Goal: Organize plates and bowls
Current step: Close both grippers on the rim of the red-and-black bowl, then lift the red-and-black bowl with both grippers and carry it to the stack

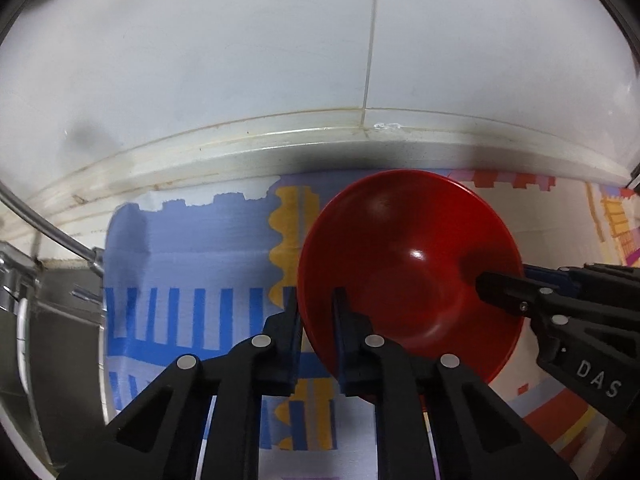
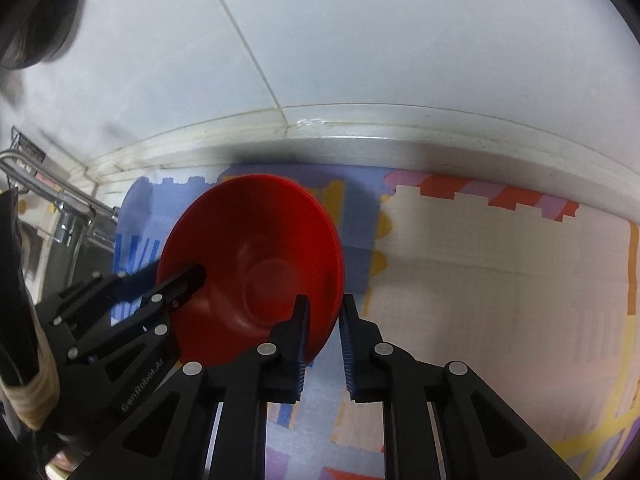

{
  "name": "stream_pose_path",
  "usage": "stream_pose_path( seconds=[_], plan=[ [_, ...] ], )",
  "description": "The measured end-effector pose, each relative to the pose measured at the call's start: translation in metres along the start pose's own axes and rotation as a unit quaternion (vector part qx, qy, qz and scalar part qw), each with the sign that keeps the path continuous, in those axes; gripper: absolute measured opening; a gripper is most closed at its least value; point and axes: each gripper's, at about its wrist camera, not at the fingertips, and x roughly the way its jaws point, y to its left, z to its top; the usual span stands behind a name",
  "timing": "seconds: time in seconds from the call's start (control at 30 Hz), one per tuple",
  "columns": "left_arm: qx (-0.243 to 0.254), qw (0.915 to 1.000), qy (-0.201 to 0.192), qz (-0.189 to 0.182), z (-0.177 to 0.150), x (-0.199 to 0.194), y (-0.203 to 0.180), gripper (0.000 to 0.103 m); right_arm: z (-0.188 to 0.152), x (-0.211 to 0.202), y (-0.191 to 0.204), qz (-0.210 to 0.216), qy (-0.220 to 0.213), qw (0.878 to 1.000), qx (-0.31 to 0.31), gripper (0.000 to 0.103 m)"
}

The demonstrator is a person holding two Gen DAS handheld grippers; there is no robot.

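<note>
A glossy red bowl is held tilted above a patterned cloth, near the white tiled wall. My left gripper is shut on its left rim, one finger outside and one inside. My right gripper straddles the opposite rim of the red bowl, with a small gap showing beside the right finger, so its grip is unclear. Each gripper shows in the other's view: the right gripper at the bowl's right, the left gripper at the bowl's left.
A colourful patterned cloth covers the counter up to the white backsplash ledge. A metal sink with a chrome faucet lies to the left, and its basin shows in the left wrist view.
</note>
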Motion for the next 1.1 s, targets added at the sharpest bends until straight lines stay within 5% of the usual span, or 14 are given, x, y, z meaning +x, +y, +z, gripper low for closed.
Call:
stream_pose_path(
  seconds=[0.47,1.1],
  plan=[
    [-0.011,0.9997,-0.004,-0.019,-0.008,-0.021,-0.006,0.015,-0.003,-0.003,-0.002,0.0,0.015,1.0,0.023,0.014],
    [-0.006,0.9968,-0.054,-0.058,-0.041,-0.112,-0.043,0.015,-0.046,-0.083,-0.009,-0.01,-0.033,0.999,0.021,0.014]
  ],
)
